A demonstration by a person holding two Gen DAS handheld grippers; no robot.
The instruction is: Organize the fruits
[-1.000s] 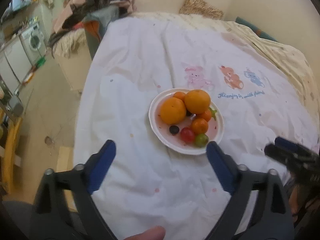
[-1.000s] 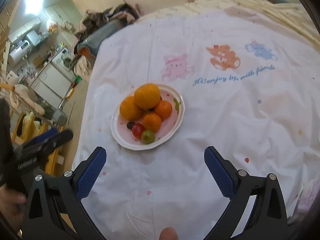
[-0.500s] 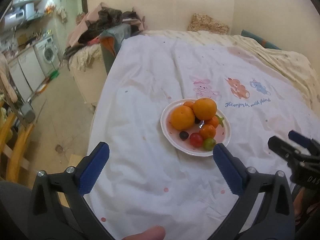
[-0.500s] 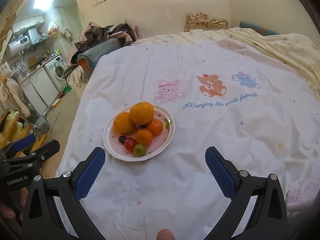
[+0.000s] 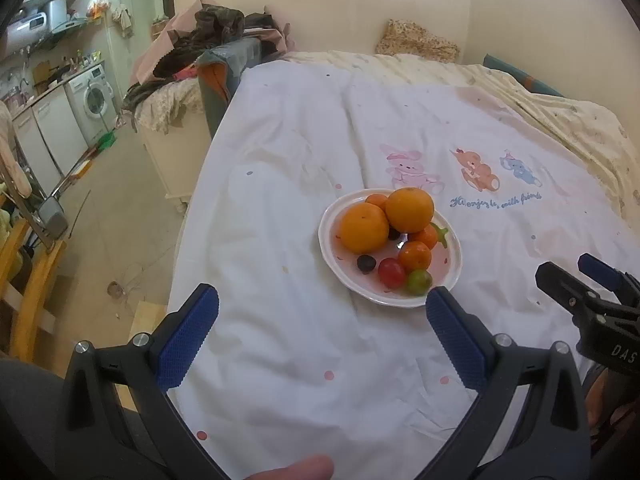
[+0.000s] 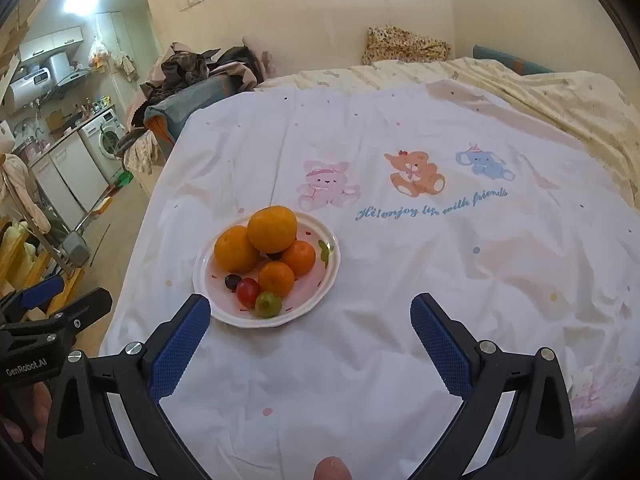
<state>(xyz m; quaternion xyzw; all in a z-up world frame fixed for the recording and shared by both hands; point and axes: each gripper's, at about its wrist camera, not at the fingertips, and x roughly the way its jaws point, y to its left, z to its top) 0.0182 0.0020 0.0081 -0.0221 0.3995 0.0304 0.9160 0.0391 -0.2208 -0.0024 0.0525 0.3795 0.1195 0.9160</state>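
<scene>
A white plate (image 5: 326,240) (image 6: 200,276) sits on the white bedsheet and holds two big oranges (image 5: 364,227) (image 6: 272,229). Beside them lie smaller tangerines (image 5: 415,256) (image 6: 276,278), a red cherry tomato (image 5: 391,273) (image 6: 248,292), a green one (image 5: 419,281) (image 6: 267,304) and a dark grape (image 5: 365,263) (image 6: 232,281). My left gripper (image 5: 322,300) hovers open just short of the plate's near rim, with nothing between its blue pads. My right gripper (image 6: 310,306) is open too, its left pad close to the plate's near edge.
The sheet (image 6: 400,280) has cartoon animals printed beyond the plate, and a cream quilt (image 6: 560,96) lies farther back. The bed's left edge drops to the floor (image 5: 100,220). A clothes pile (image 5: 208,36), a washing machine (image 5: 94,98) and a yellow wooden chair (image 5: 28,280) stand at left.
The left jaws have spread wider. Both views have tilted upward, showing more of the room and the far wall. The plate and fruit lie as before.
</scene>
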